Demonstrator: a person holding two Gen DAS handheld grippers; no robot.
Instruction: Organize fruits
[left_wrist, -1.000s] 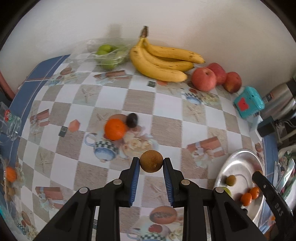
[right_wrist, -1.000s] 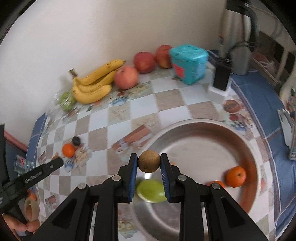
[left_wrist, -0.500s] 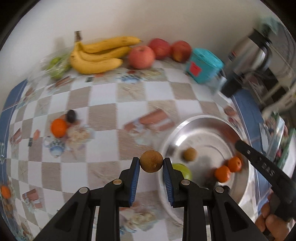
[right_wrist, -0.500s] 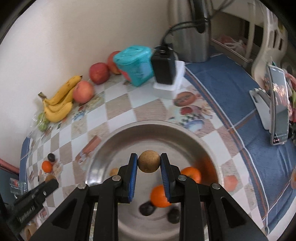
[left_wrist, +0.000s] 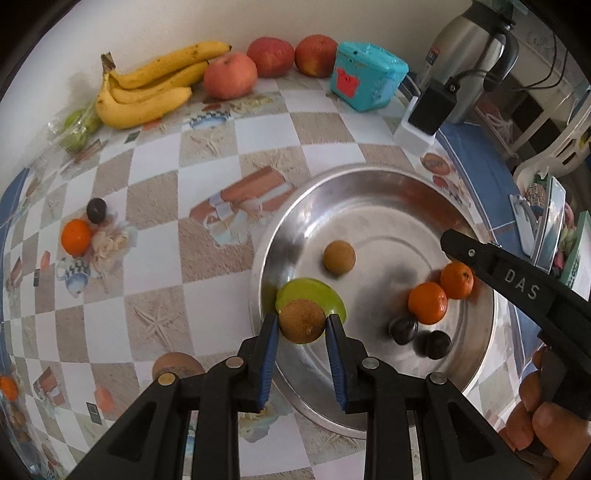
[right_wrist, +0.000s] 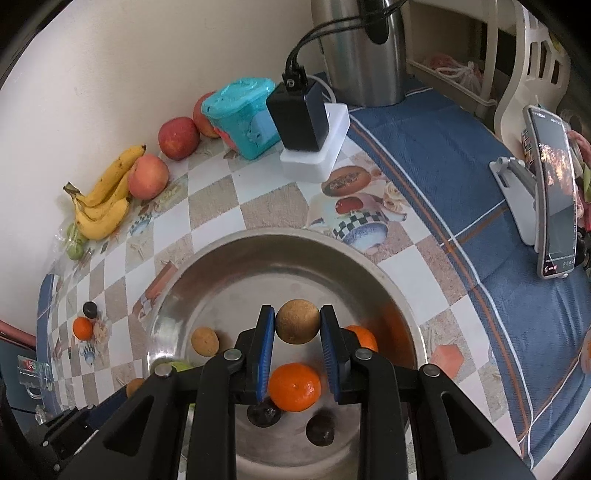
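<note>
My left gripper (left_wrist: 302, 325) is shut on a brown round fruit (left_wrist: 302, 320) at the near left rim of the steel bowl (left_wrist: 369, 181). My right gripper (right_wrist: 297, 325) is shut on another brown round fruit (right_wrist: 297, 321) above the bowl's (right_wrist: 258, 243) middle. In the bowl lie a brown fruit (left_wrist: 339, 257), a green fruit (left_wrist: 314, 291), two oranges (left_wrist: 427, 302), and two dark plums (left_wrist: 403, 329). On the table, an orange (left_wrist: 76, 237) and a plum (left_wrist: 96, 210) sit at the left.
Bananas (left_wrist: 147, 88), three apples (left_wrist: 230, 75) and a bag of green fruit (left_wrist: 75, 127) line the wall. A teal box (left_wrist: 367, 81), a black adapter on a white block (right_wrist: 306, 129), a steel kettle (right_wrist: 362, 55) and a phone on a stand (right_wrist: 554, 199) stand to the right.
Both grippers, each still holding its brown fruit, have swung right from the table toward and over the steel bowl. The bowl now fills much more of both views.
</note>
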